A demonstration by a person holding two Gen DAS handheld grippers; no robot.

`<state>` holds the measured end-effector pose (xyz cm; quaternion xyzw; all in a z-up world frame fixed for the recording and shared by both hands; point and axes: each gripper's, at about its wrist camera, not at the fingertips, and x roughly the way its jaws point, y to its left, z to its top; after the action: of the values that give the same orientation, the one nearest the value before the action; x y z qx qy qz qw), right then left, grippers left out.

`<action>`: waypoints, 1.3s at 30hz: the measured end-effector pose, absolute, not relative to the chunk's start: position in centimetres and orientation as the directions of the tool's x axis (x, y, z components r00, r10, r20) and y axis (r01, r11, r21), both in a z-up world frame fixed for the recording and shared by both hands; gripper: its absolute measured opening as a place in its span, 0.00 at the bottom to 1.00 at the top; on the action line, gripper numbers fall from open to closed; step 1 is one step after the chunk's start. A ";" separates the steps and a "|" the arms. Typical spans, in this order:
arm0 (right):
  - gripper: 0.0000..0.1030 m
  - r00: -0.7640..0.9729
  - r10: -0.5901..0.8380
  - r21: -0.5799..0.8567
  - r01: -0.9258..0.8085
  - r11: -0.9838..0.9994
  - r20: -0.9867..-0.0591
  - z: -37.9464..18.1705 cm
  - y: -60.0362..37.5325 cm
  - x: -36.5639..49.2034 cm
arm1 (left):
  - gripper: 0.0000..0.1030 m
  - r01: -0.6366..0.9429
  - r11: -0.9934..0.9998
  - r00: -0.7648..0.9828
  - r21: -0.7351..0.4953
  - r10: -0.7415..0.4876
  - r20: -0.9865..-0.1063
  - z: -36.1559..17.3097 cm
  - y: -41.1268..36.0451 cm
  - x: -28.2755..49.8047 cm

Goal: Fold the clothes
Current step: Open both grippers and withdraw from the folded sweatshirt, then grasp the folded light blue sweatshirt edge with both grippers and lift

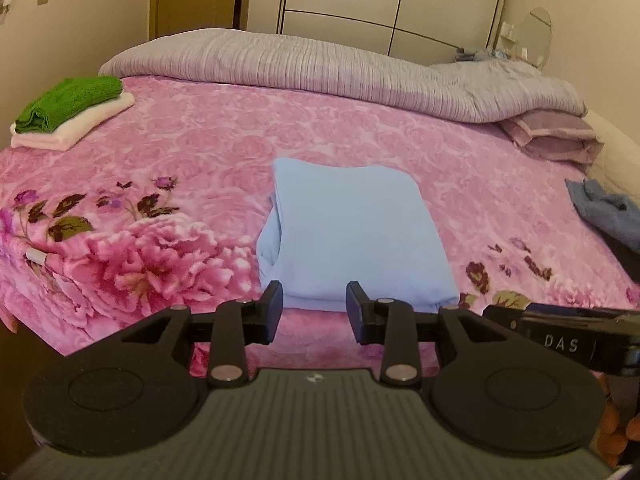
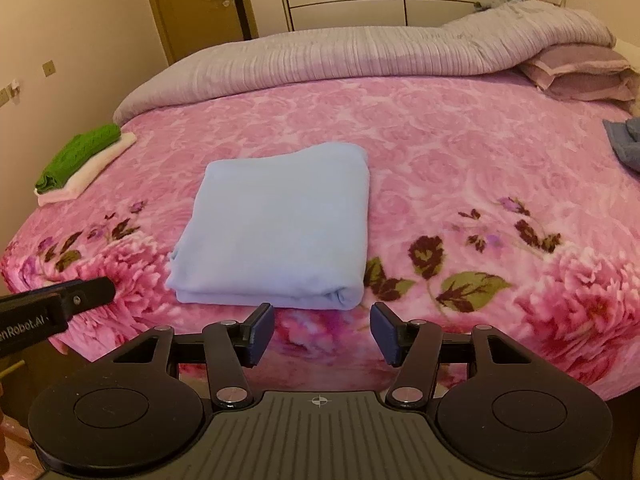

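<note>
The light blue garment is lying folded at frame centre on the bed. Both the left gripper and right gripper are hovering below it, jaws parted, holding nothing. A crumpled blue cloth is waiting far right, seemingly unfolded.

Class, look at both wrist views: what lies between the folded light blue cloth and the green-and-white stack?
Only bare pink floral blanket lies between the light blue cloth and the stack; the right wrist view shows it best.
</note>
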<state>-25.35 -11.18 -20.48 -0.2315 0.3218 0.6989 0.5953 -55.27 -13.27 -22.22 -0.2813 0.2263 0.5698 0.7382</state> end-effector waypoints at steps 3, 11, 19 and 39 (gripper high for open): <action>0.56 -0.185 0.677 0.180 -0.981 -0.079 -0.713 -20.7 -10.8 -25.2 | 0.32 -0.963 0.180 0.268 -0.200 0.706 -0.656 -22.7 -12.8 -56.2; 0.59 -0.192 0.692 0.367 -0.924 0.112 -0.696 -23.1 -7.6 -20.1 | 0.33 -0.915 0.057 0.333 -0.400 0.668 -0.666 -26.2 -9.7 -60.5; 0.61 -0.235 0.714 0.575 -0.769 0.279 -0.660 -28.2 -3.3 -13.3 | 0.37 -0.845 -0.013 0.415 -0.535 0.615 -0.670 -30.2 -4.3 -62.6; 0.61 -0.628 0.545 0.778 -0.624 0.073 -0.555 -29.7 5.1 -9.0 | 0.55 -0.768 0.102 0.590 -0.632 0.496 -0.637 -33.7 8.6 -62.0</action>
<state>-9.05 5.15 -29.74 -0.0334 0.5930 0.6801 0.4299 -61.96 8.58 -33.67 -0.5116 0.1326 0.4327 0.7304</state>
